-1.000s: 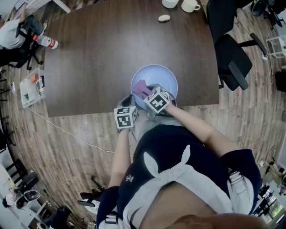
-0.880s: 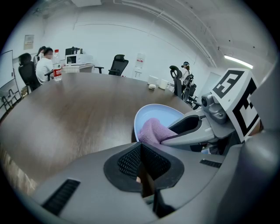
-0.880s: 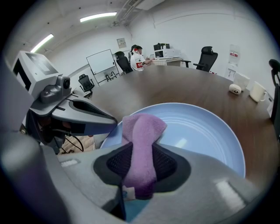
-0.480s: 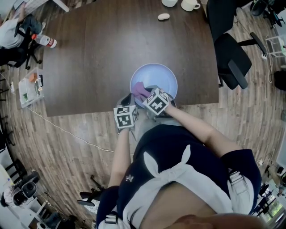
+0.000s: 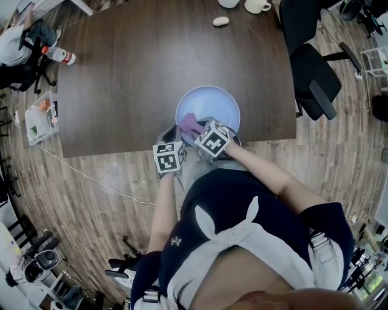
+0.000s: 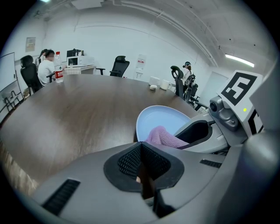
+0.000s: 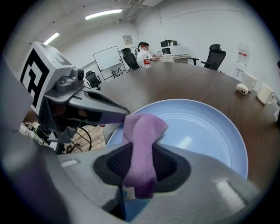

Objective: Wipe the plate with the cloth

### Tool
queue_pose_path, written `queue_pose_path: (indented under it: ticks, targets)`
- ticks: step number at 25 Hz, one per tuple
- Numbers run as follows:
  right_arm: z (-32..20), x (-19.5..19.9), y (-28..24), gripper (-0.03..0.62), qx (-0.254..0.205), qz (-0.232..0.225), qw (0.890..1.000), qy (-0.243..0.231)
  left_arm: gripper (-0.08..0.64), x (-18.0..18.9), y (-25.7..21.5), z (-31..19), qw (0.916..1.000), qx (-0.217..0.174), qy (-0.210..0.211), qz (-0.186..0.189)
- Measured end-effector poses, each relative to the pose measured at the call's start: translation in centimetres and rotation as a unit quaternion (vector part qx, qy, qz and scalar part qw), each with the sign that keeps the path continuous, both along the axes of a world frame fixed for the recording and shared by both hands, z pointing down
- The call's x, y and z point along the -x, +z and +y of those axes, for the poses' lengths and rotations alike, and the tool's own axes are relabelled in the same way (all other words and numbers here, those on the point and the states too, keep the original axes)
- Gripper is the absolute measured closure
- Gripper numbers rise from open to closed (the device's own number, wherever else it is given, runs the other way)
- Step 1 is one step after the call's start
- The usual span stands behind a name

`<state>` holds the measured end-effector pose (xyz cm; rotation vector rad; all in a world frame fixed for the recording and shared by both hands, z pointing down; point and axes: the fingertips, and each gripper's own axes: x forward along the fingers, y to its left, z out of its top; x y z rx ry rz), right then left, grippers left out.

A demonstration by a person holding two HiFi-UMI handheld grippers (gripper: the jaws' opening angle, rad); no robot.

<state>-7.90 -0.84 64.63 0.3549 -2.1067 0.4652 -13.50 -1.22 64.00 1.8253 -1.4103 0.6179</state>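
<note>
A light blue plate (image 5: 216, 102) sits at the near edge of the dark table (image 5: 133, 72). My right gripper (image 5: 197, 131) is shut on a purple cloth (image 5: 190, 123), whose free end rests on the plate's near left part. In the right gripper view the cloth (image 7: 142, 131) sticks out from between the pads over the plate (image 7: 201, 131). My left gripper (image 5: 173, 135) stands at the plate's near left rim, and its jaws (image 6: 140, 146) are closed there. The plate (image 6: 162, 119) and cloth (image 6: 164, 136) lie just beyond them.
Cups (image 5: 257, 6) and a small white object (image 5: 220, 22) stand at the table's far side. A black office chair (image 5: 312, 75) is to the right. A water bottle (image 5: 60, 56) and a box (image 5: 41, 118) lie at the left, with a cable on the floor.
The right gripper has rolled a little with the cloth on the plate. The left gripper and the plate have kept their place.
</note>
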Motion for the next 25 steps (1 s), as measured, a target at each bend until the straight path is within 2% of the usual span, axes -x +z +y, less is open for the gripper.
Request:
queue_pose_path:
  ticks: [12, 25]
  targets:
    - [0.7, -1.1, 0.0, 0.463, -0.001, 0.021, 0.999, -0.041, 0.556, 0.0, -0.2, 0.0, 0.9999, 0.003, 0.005, -0.011]
    - [0.1, -3.7, 0.2, 0.462, -0.010, 0.040, 0.998, -0.044, 0.555, -0.2, -0.1, 0.1, 0.9998, 0.005, 0.009, -0.019]
